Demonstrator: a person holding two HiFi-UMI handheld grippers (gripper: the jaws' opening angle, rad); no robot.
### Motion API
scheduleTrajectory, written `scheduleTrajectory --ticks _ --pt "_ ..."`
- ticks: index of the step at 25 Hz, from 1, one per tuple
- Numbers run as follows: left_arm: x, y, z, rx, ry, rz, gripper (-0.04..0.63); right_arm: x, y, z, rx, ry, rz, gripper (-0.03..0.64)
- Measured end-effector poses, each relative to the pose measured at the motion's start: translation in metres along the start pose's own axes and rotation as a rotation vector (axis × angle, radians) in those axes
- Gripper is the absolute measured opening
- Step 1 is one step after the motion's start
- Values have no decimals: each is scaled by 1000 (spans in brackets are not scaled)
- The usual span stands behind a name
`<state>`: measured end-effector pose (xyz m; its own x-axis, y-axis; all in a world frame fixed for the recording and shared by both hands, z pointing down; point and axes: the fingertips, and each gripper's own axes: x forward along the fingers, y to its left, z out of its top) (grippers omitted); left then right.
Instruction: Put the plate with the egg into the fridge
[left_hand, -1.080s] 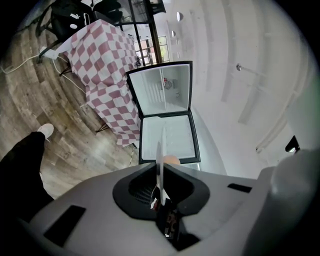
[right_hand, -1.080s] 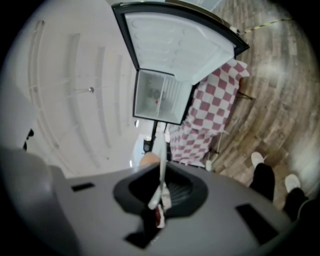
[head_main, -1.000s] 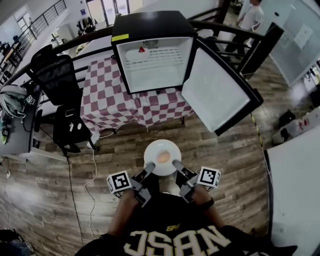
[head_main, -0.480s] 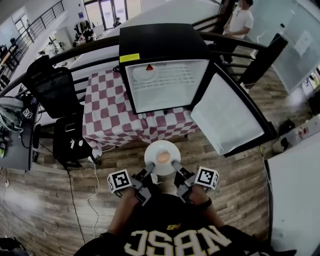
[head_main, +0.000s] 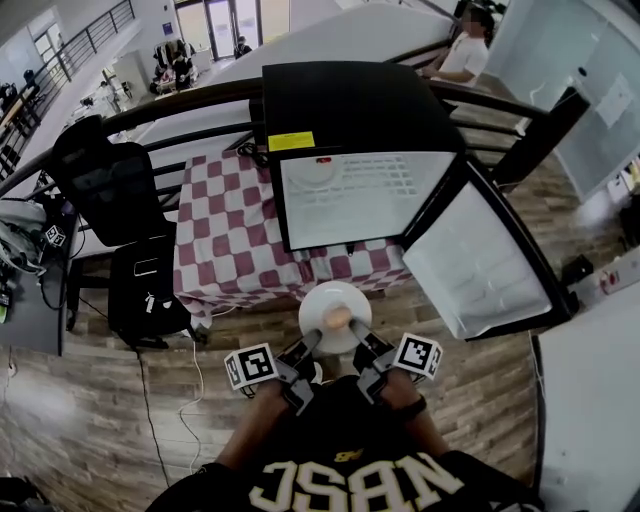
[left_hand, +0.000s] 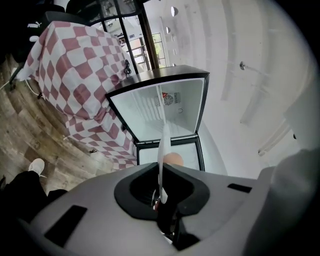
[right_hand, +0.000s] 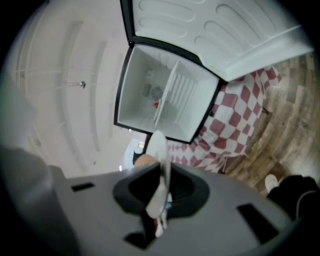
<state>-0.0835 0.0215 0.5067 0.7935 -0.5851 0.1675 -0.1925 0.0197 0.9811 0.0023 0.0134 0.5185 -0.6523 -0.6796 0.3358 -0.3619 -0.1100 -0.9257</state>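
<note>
2 jaw pairs are clamped on the near rim of the plate (head_main: 322, 298): left gripper (head_main: 311, 344) and right gripper (head_main: 353, 338), side by side. Egg (head_main: 339, 317) sits mid-plate. Open fridge (head_main: 360, 200) lies straight ahead, well apart, door swung right; neither hand nearer.

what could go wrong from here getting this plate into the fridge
The egg lies loose on the plate, which the left gripper and right gripper pinch only at its near rim; a tilt could roll it off. The fridge door stands open rightward; the right gripper might clip it.
</note>
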Motion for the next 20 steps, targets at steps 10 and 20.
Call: scheduleTrajectory --ticks 10,20 --pt "24 11 36 -81 -21 -57 37 36 -7 19 -5 16 4 38" --pt "75 65 67 -57 -54 61 37 81 -49 60 -31 63 -10 38"
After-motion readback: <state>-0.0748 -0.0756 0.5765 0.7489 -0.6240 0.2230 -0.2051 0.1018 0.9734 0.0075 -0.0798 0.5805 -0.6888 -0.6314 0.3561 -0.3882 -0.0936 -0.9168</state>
